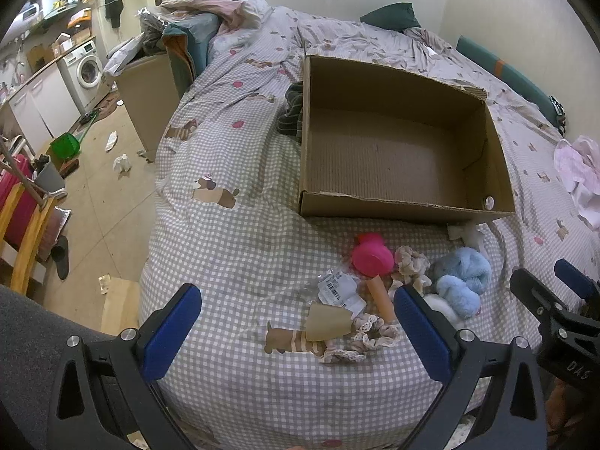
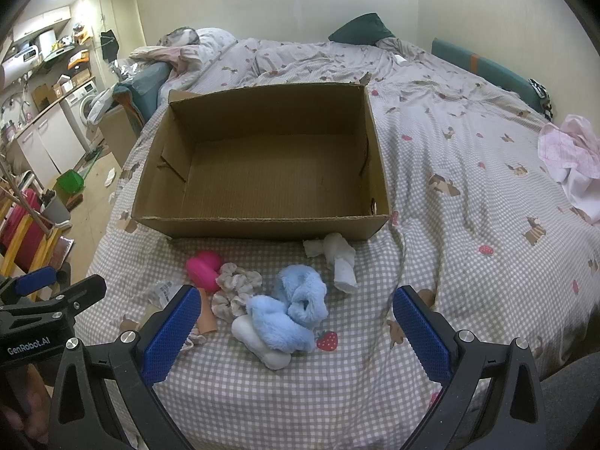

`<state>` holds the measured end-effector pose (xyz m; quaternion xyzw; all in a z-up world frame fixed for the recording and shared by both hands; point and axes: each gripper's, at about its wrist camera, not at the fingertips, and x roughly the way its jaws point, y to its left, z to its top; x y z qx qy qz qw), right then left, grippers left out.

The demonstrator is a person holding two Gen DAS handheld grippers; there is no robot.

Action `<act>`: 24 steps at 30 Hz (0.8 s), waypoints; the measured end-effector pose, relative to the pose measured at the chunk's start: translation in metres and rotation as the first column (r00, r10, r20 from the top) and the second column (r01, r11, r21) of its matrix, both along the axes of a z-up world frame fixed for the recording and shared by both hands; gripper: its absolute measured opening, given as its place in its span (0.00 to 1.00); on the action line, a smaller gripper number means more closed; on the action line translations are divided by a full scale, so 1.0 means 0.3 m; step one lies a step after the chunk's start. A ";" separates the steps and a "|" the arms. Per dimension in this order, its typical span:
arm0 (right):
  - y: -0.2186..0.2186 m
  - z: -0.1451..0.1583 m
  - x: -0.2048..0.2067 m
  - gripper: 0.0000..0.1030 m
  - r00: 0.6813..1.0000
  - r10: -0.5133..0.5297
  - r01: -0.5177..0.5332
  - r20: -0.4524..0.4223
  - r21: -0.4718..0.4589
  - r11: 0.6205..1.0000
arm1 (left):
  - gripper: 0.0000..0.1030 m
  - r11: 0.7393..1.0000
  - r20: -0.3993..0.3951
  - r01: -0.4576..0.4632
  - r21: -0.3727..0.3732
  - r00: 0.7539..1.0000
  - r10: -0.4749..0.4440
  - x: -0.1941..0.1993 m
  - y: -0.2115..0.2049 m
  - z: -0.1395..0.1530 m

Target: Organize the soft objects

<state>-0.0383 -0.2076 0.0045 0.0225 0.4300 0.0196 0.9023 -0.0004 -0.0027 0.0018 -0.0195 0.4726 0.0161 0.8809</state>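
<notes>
An empty cardboard box [image 1: 397,157] [image 2: 262,172] sits on the checked bed cover. In front of it lies a pile of soft things: a pink toy with a tan handle [image 1: 371,258] [image 2: 204,268], beige scrunchies [image 1: 410,264] [image 2: 234,288], a lace scrunchie [image 1: 369,337], fluffy light-blue pieces [image 1: 463,277] [image 2: 292,307], a white sock under them [image 2: 262,341] and a rolled white cloth [image 2: 339,255]. My left gripper [image 1: 296,337] is open above the pile's left side. My right gripper [image 2: 296,333] is open above the blue pieces. Both are empty.
A paper label [image 1: 339,288] and a tan card [image 1: 326,322] lie in the pile. Pink clothing [image 2: 570,161] lies at the right of the bed, a dark green pillow [image 2: 360,30] at the far end. The bed's left edge drops to a cluttered floor [image 1: 101,195].
</notes>
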 end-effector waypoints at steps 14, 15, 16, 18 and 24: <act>-0.002 0.001 0.000 1.00 1.000 0.001 -0.001 -0.001 -0.002 1.000 | 0.99 1.000 0.002 -0.001 0.000 1.000 0.001 0.001 0.004 0.002; -0.001 0.001 0.000 1.00 1.000 0.001 -0.001 -0.001 -0.002 1.000 | 0.99 1.000 0.002 -0.001 0.000 1.000 0.001 0.001 0.004 0.002; -0.001 0.001 0.001 1.00 1.000 0.001 -0.001 -0.002 -0.002 1.000 | 0.99 1.000 0.001 -0.001 0.000 1.000 0.001 0.001 0.004 0.002; -0.001 0.001 0.000 1.00 1.000 0.000 0.000 -0.002 -0.002 1.000 | 0.99 1.000 0.002 -0.001 0.002 1.000 0.001 0.000 0.004 0.002; 0.000 0.001 0.000 1.00 1.000 0.001 -0.001 -0.001 -0.003 1.000 | 0.99 1.000 0.003 -0.006 0.000 1.000 0.006 -0.001 0.008 0.003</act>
